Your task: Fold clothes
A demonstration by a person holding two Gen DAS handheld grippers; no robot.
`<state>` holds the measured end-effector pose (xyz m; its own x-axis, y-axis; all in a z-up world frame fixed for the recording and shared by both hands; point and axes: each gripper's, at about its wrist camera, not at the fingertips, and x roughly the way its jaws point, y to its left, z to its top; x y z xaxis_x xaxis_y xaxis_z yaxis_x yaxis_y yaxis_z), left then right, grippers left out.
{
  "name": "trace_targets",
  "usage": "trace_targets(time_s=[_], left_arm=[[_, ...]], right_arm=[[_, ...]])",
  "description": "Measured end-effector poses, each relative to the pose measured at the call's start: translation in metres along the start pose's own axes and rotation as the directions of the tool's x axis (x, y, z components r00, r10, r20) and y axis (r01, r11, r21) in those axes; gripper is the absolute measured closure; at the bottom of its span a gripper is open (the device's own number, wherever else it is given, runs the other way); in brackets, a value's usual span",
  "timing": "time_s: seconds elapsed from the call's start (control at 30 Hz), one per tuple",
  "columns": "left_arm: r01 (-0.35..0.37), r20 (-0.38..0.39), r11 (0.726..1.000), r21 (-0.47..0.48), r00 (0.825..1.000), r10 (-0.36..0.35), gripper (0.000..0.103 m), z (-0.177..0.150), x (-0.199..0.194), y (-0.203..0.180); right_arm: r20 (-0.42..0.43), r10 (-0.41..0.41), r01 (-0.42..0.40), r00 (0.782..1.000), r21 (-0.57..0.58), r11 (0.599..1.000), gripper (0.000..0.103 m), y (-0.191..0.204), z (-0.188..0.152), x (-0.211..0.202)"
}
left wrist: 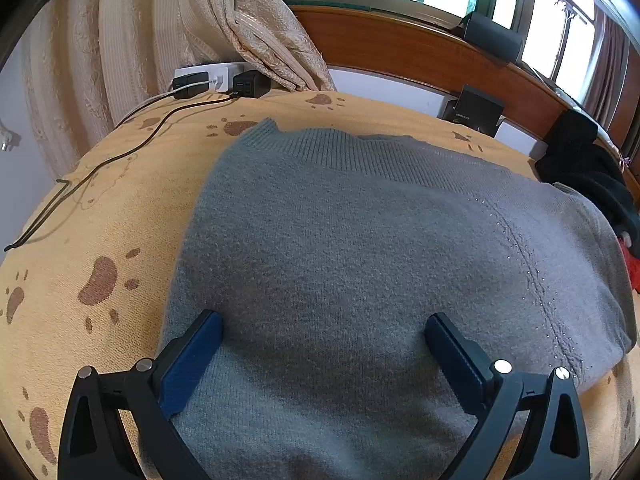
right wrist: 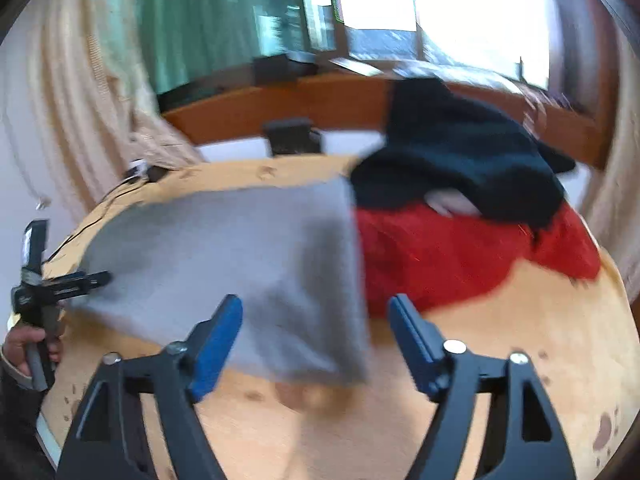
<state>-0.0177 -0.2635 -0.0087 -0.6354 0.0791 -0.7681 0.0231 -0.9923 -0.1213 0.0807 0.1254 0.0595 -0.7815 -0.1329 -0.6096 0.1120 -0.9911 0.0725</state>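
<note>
A grey knit sweater point(left wrist: 360, 240) lies folded flat on the tan paw-print blanket point(left wrist: 100, 220). My left gripper point(left wrist: 324, 320) is open, low over the sweater's near part, its blue pads spread wide on either side of the knit. In the blurred right wrist view the same sweater point(right wrist: 224, 264) lies ahead, and my right gripper point(right wrist: 316, 304) is open and empty above its near right corner. The left gripper point(right wrist: 80, 280) shows there at the sweater's left edge, held by a hand.
A red garment point(right wrist: 460, 256) and a black garment point(right wrist: 460, 152) lie piled right of the sweater. A power strip with chargers point(left wrist: 216, 80) and a black cable point(left wrist: 100, 168) sit at the blanket's far left. A wooden headboard point(left wrist: 400, 48), curtain and window are behind.
</note>
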Motion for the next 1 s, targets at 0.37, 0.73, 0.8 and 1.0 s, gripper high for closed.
trace_targets(time_s=[0.37,0.73,0.8,1.0], left_arm=[[-0.01,0.002,1.0,0.001,1.0,0.01,0.0,-0.001,-0.001,-0.002],[-0.12,0.068,0.993,0.012,0.991,0.119,0.0,-0.004,-0.015,-0.009],[-0.129,0.072,0.992,0.01,0.989,0.128,0.0,-0.004,-0.015,-0.009],[-0.124,0.057,0.992,-0.002,0.991,0.124,0.0,-0.004,-0.012,-0.005]], right_arm=[[-0.231,0.006,-0.034,0.973,-0.12,0.992,0.017,0.044,-0.031,0.087],[-0.199,-0.028,0.01,0.98,-0.092,0.996,0.013,0.058,-0.02,0.085],[-0.155,-0.01,-0.005,0.988,-0.091,0.996,0.013,0.07,-0.008,0.081],[-0.176,0.011,-0.032,0.984,-0.119,0.992,0.013,0.099,0.007,0.11]])
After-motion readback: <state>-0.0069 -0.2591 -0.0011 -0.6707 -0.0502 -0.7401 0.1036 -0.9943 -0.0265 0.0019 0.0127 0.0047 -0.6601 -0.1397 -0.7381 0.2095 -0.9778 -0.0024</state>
